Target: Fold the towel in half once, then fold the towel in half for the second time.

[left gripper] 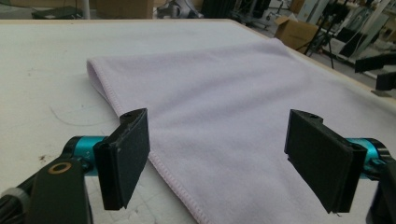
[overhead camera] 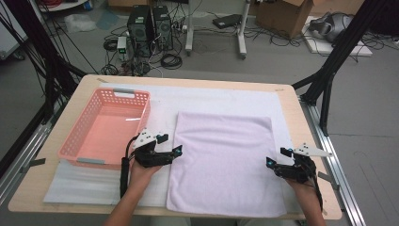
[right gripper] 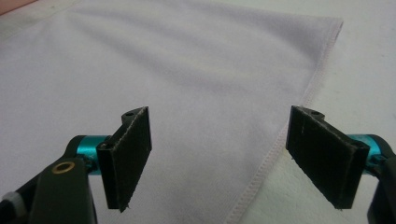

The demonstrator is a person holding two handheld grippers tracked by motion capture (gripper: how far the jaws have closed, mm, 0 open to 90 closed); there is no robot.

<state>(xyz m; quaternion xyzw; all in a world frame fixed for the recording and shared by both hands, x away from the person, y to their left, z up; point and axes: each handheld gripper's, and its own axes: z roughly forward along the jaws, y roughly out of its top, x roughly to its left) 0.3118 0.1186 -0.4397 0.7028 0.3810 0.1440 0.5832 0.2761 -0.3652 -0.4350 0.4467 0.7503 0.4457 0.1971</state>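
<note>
Jaws on both grippers are spread wide with nothing pinched between them. In the left gripper view the left gripper (left gripper: pixel 217 158) straddles the stitched left edge of the lilac towel (left gripper: pixel 233 107), and in the right gripper view the right gripper (right gripper: pixel 218 158) does the same over the towel's hemmed right edge (right gripper: pixel 275 154), pads clear of the cloth as far as I can tell.

From the high view, the towel (overhead camera: pixel 223 160) lies flat and folded on the white mat (overhead camera: pixel 164 101), with the left gripper (overhead camera: pixel 170 153) at its left edge and the right gripper (overhead camera: pixel 277 157) at its right. The pink basket (overhead camera: pixel 75 146) sits just left of the left hand, nothing in it.

My read: this is between folds, or just before a grab. Next move probably calls for both sets of jaws dropping onto the edges and closing on every layer, not just the top one, so the fold comes up evenly.
</note>
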